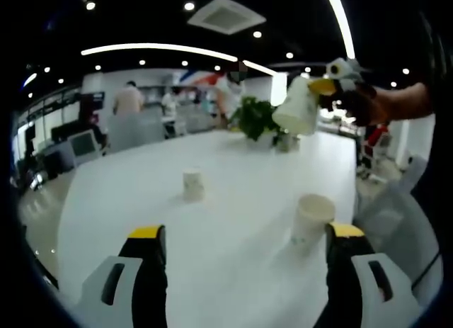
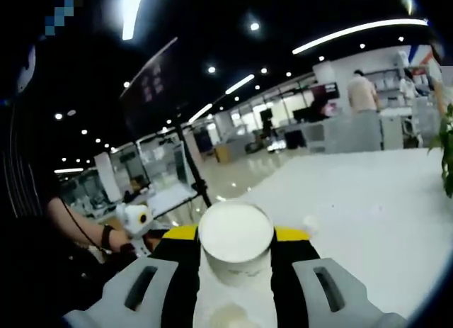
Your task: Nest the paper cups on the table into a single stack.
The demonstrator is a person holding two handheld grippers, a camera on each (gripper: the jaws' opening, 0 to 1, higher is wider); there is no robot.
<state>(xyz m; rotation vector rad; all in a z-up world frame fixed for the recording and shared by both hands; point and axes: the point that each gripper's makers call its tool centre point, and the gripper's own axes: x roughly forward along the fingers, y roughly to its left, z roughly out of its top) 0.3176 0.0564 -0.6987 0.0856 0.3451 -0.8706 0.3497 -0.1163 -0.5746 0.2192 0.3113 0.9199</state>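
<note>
White tabletop (image 1: 233, 264), long and glossy, in an open-plan office.

Left gripper (image 1: 244, 232): jaws spread wide, nothing between them, hovering low over the tabletop.

Near paper cup (image 1: 311, 218): white, upright on the tabletop, mouth up, just beyond the left gripper's right-hand jaw in the left gripper view. Interior not visible well enough to tell any contents.

Far paper cup (image 1: 192, 185): white, standing on the tabletop farther out toward the middle, well apart from the near cup. Too small to tell which end is up or what is inside.

Right gripper (image 2: 237, 237): closed on a held paper cup (image 2: 236, 239), jaws pressing its two sides. In the right gripper view the cup's round end faces the camera, pale and flat-looking; whether that is the base or the mouth cannot be told. In the left gripper view the same cup (image 1: 299, 108) hangs tilted in the air above the far end of the tabletop, clear of the surface, with the right gripper (image 1: 327, 86) and a person's hand (image 1: 361, 101) behind it.

Potted plant (image 1: 256, 119): green leaves, standing at the far end of the tabletop, below the raised cup.

People (image 1: 129, 98) stand in the background by desks and monitors.
</note>
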